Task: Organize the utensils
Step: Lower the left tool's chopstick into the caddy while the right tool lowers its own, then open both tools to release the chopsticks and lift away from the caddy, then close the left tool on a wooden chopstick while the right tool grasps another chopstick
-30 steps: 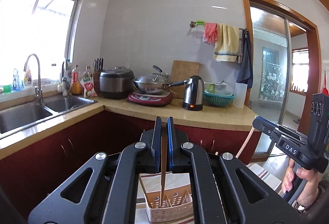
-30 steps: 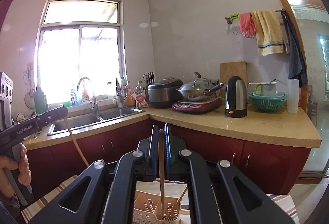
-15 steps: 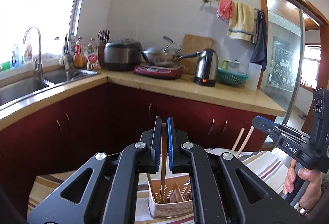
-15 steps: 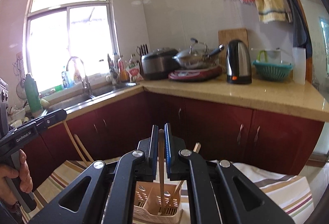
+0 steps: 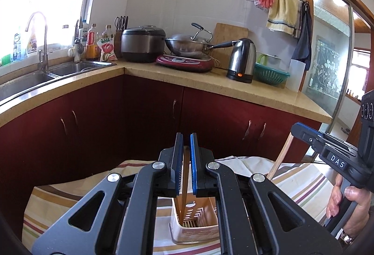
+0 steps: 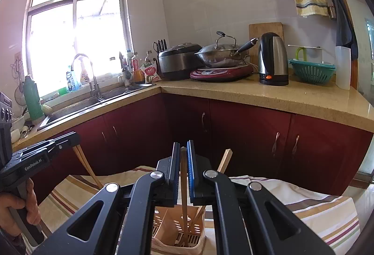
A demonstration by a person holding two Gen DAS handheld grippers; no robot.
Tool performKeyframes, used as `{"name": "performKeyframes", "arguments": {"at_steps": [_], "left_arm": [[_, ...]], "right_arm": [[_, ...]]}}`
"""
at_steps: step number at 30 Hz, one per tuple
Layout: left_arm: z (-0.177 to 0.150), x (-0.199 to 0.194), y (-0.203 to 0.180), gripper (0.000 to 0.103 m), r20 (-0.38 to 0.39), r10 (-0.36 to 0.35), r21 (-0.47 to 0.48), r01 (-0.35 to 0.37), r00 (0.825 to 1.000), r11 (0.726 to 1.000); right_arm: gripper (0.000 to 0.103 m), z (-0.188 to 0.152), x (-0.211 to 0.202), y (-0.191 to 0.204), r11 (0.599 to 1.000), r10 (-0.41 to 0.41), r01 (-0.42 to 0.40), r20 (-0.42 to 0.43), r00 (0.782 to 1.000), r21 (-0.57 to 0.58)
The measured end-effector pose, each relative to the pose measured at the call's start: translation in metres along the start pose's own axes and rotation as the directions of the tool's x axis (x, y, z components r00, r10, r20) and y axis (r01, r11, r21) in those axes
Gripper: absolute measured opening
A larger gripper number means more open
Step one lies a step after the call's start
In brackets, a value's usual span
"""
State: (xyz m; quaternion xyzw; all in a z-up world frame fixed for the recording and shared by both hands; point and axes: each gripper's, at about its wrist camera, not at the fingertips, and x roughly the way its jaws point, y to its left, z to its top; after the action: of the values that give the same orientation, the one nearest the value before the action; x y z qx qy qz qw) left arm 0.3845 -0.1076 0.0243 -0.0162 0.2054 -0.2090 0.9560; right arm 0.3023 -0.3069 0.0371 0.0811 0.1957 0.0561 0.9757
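Left wrist view: your left gripper (image 5: pixel 186 145) has its jaws clamped on a slim brown chopstick (image 5: pixel 185 181), long axis near upright, tip inside the perforated plastic utensil holder (image 5: pixel 187 230) straight below.

Right wrist view: your right gripper (image 6: pixel 183 152) likewise pinches a smooth wooden chopstick (image 6: pixel 184 199) reaching down into the slotted holder on the striped cloth (image 6: pixel 327 215).

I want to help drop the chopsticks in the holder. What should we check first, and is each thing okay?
1. Left tool gripping its chopstick: ok.
2. Right tool gripping its chopstick: ok.
3. Both tips down inside the holder: ok.
4. Holder upright on the striped cloth: ok.
5. Tips touching the holder's floor: cannot tell.
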Motion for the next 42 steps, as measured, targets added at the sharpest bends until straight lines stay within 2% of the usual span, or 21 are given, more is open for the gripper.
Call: {"name": "performKeyframes", "arguments": {"at_steps": [4, 6, 9, 12, 13, 15, 22, 28, 32, 36, 42], "left_arm": [[-0.003, 0.003, 0.001, 0.016, -0.003, 0.007, 0.0, -0.007, 1.0, 1.0], [-0.004, 0.003, 0.003, 0.032, -0.001, 0.011, -0.009, -0.011, 1.0, 1.0], [-0.004, 0.002, 0.005, 0.045, 0.007, 0.018, -0.016, -0.018, 1.0, 1.0], [-0.005, 0.0, 0.007, 0.056, 0.012, 0.025, -0.02, -0.025, 1.0, 0.999], [-0.005, 0.0, 0.007, 0.057, 0.015, 0.025, -0.022, -0.025, 1.0, 0.999], [-0.005, -0.003, 0.007, 0.063, 0.019, 0.022, -0.023, -0.021, 1.0, 1.0], [-0.005, -0.013, 0.002, 0.07, 0.031, 0.011, -0.008, -0.011, 0.999, 1.0], [-0.014, -0.045, -0.006, 0.074, 0.06, 0.032, -0.009, -0.031, 0.998, 0.999], [-0.033, -0.07, -0.011, 0.079, 0.083, 0.068, 0.002, -0.069, 0.994, 0.998], [-0.062, -0.094, -0.014, 0.079, 0.078, 0.104, 0.0, -0.104, 0.992, 0.995], [-0.118, -0.126, -0.017, 0.079, 0.034, 0.154, -0.001, -0.154, 0.987, 0.988]], "right_arm": [[0.007, 0.001, 0.002, -0.001, 1.0, -0.002, 0.002, 0.002, 1.0, -0.004], [0.007, 0.001, 0.003, -0.002, 1.0, 0.003, -0.003, 0.003, 1.0, 0.003], [0.013, 0.002, 0.004, -0.003, 1.0, 0.005, -0.005, 0.008, 1.0, 0.004], [0.023, 0.002, 0.001, -0.002, 1.0, 0.009, -0.009, 0.021, 1.0, 0.006], [0.027, 0.002, -0.001, -0.002, 1.0, 0.005, -0.005, 0.027, 1.0, 0.005], [0.029, 0.003, -0.003, -0.002, 1.0, 0.006, -0.006, 0.035, 0.999, 0.002], [0.037, 0.003, -0.021, 0.0, 1.0, 0.001, -0.001, 0.062, 0.998, 0.0], [0.037, -0.009, -0.052, -0.001, 1.0, -0.012, 0.012, 0.077, 0.997, 0.002], [0.037, -0.035, -0.078, -0.001, 0.999, -0.045, 0.045, 0.063, 0.997, 0.003], [0.037, -0.067, -0.098, 0.002, 0.997, -0.077, 0.076, 0.032, 0.997, 0.008], [0.037, -0.128, -0.123, 0.008, 0.993, -0.118, 0.118, -0.02, 0.993, -0.005]]}}
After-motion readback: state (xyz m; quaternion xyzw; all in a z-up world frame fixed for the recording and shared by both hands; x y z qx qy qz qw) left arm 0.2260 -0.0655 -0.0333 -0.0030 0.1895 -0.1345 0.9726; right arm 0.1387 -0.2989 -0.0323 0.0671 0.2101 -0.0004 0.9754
